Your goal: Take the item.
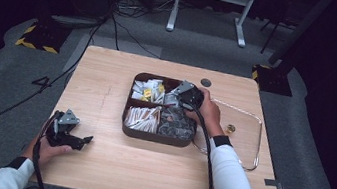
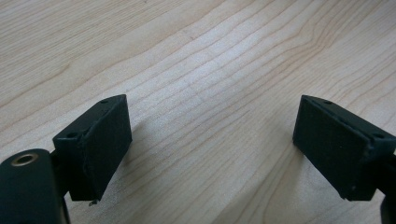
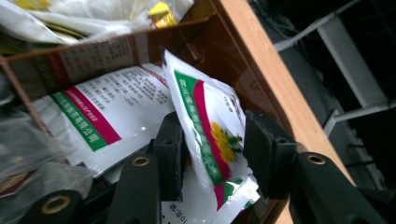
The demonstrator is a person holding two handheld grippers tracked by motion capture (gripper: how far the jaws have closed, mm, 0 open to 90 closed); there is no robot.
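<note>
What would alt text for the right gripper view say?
The right gripper's two black jaws straddle an upright white sachet with green and red bands and a yellow flower, inside a brown divided tray. More sachets lie flat behind it.

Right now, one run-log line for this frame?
right tool: astride sachet in tray, jaws not closed | left tool: open, idle over table
</note>
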